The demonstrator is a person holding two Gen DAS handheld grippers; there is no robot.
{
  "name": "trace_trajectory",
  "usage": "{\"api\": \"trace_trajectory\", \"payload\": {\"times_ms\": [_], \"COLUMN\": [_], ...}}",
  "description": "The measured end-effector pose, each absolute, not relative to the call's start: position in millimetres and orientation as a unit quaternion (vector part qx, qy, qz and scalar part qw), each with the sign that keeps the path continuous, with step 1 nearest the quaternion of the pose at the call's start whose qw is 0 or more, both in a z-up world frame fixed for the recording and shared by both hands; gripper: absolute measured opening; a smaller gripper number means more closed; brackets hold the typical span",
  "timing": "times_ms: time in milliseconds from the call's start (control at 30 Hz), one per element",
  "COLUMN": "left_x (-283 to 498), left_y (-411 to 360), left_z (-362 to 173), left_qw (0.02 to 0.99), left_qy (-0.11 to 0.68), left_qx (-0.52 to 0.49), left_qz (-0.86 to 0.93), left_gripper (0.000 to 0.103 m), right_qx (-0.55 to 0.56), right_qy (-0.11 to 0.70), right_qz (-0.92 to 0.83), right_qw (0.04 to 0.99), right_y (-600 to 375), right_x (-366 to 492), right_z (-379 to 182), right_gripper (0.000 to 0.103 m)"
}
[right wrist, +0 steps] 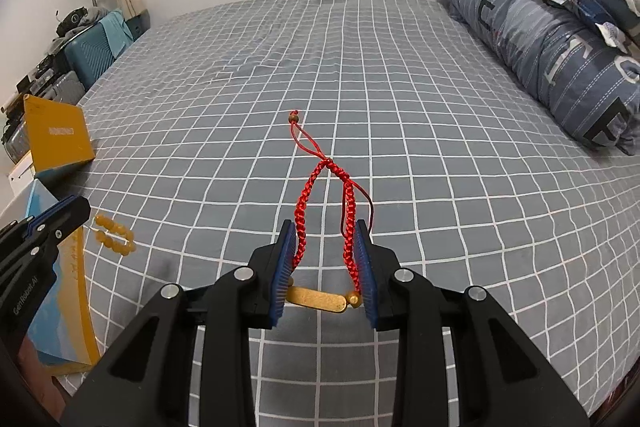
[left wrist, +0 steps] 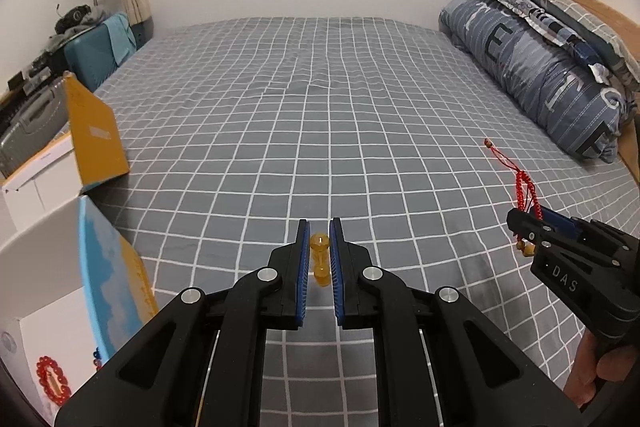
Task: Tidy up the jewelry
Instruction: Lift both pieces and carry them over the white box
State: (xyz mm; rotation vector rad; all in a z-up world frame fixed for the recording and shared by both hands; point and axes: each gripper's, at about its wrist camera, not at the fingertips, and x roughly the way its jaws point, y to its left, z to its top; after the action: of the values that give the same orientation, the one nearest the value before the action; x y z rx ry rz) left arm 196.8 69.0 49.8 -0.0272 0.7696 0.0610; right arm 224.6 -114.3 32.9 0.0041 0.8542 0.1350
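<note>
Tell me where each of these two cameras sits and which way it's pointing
Left wrist: on the left hand-held gripper, facing across the bed toward the window wall; its fingers pinch a yellow bead bracelet; a hand shows.
Right wrist: on the right hand-held gripper, facing likewise; its fingers clamp a red braided bracelet.
Shared: the bed, both bracelets, each other's gripper.

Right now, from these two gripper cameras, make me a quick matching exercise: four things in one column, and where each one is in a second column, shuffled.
Things
1. amber bead bracelet
2. red braided bracelet
3. red bead bracelet
4. folded quilt

Places
A. in the open white box at lower left
B. between the left gripper's pads
C. at the head of the bed, under the pillows
D. between the right gripper's pads

Pairs: 1-B, 2-D, 3-A, 4-C
</note>
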Motion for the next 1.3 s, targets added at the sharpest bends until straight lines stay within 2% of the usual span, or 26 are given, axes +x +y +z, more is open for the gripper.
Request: {"api": "trace_trajectory", "payload": {"times_ms": [433,833,1300], "left_x": [147.5,86.6,10.6], "left_y": [90.2,170.4,279.5], "left_z": [92.9,126.4,111.1], "left_qw": [0.938,0.938,0.915], "left_qy": [0.344,0.319,0.327], "left_qx": [-0.011,-0.040,-0.077], "left_qz": [0.045,0.132,0.225], "left_gripper": [0.010,0.010,0.010], "right_qx": [-0.016,-0.031,-0.066], "right_qy": [0.397,0.379,0.379], "right_qz": [0.091,0.148,0.264], "right_qw": [0.913,0.913,0.884], "right_y": [-78.0,1.6,142.8], "right_x": [198.0,172.5,128.4], "right_z": [60.0,85.5,84.4], "right_gripper": [0.029,0.029,0.029]}}
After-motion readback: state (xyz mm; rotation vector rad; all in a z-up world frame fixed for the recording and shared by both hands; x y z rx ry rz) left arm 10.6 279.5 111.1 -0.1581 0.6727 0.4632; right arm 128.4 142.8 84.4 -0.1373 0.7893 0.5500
